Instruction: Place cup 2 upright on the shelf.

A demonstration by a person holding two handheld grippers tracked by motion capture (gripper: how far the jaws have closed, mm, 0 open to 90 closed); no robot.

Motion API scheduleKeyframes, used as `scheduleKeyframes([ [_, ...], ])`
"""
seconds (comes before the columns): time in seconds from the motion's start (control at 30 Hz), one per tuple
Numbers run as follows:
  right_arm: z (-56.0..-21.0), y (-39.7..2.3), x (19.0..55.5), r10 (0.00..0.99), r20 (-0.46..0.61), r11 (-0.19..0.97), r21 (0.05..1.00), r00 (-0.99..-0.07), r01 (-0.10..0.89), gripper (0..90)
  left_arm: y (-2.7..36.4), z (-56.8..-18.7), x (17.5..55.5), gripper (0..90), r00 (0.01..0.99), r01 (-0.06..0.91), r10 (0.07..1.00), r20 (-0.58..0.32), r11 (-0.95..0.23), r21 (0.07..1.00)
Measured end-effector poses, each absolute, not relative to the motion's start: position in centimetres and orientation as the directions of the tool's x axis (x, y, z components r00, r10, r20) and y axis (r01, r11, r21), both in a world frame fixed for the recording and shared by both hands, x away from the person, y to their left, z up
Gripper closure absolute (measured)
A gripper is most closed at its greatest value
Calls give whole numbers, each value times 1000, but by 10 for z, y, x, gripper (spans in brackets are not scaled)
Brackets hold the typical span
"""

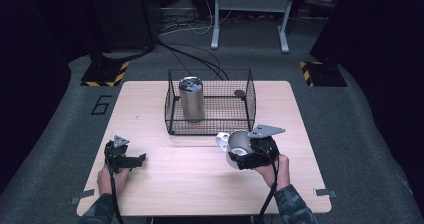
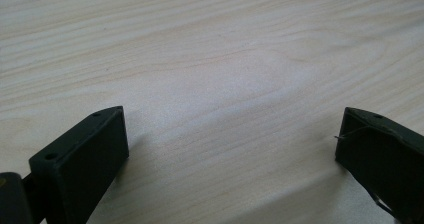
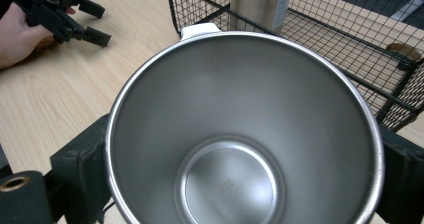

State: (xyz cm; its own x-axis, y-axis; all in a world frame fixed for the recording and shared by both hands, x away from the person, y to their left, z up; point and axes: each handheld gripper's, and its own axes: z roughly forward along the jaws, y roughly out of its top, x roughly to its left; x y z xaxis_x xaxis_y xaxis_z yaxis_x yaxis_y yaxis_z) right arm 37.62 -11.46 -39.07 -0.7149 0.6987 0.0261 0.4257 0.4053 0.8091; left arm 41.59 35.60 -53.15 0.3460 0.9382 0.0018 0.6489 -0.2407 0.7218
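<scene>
Steel mug (image 3: 240, 134), white handle, shiny empty interior, clamped in right tool (image 1: 250, 154).

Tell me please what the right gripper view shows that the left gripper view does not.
The right gripper view alone looks into an empty steel cup with a white handle, clamped between that gripper's two jaws. Behind it stand the black wire basket and the tall metal tumbler inside it. At top left is the left gripper in the person's hand.

The left gripper view alone shows its own jaws set wide apart with nothing between them, close above bare wood.

Both show the light wooden table and a pair of black jaws rising from the bottom.
</scene>
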Motion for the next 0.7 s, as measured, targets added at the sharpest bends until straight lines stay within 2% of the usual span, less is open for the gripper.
scheduleKeyframes([
  [0.7, -354, -117, 397, 713, 16, 400, 812, -701, 425, 61, 356, -531, 416, 3, 345, 649, 938, 3, -242, 721],
])
